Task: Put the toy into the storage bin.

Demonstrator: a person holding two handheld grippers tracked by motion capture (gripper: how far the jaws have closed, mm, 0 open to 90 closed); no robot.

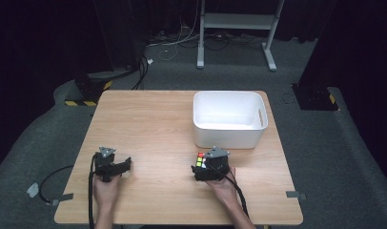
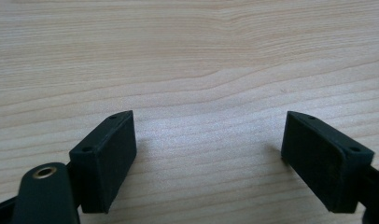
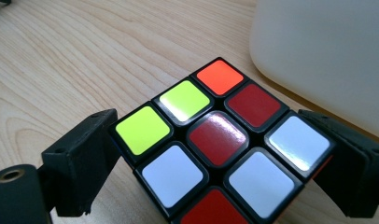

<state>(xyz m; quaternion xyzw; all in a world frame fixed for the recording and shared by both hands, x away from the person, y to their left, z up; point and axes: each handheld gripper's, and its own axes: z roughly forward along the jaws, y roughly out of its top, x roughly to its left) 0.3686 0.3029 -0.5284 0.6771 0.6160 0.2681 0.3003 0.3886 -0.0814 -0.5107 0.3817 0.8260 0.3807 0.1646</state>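
Right gripper (image 3: pixel 215 154) clamped the puzzle cube (image 3: pixel 220 149) near the desk's (image 1: pixel 153 124) front edge, beside the white bin (image 1: pixel 228 119). Left gripper (image 2: pixel 208 154) gaped wide, empty, near the front-left corner.

One puzzle cube (image 3: pixel 220 154), one white bin (image 1: pixel 229 119), one wooden table (image 1: pixel 148 124), two grippers.

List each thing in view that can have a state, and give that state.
Left gripper: open, nothing between its fingers, low over the table.
Right gripper: shut on the puzzle cube, one finger on each side.
Puzzle cube: scrambled, top face mixed red, white, yellow-green and orange.
White bin: upright, open-topped, looks empty.
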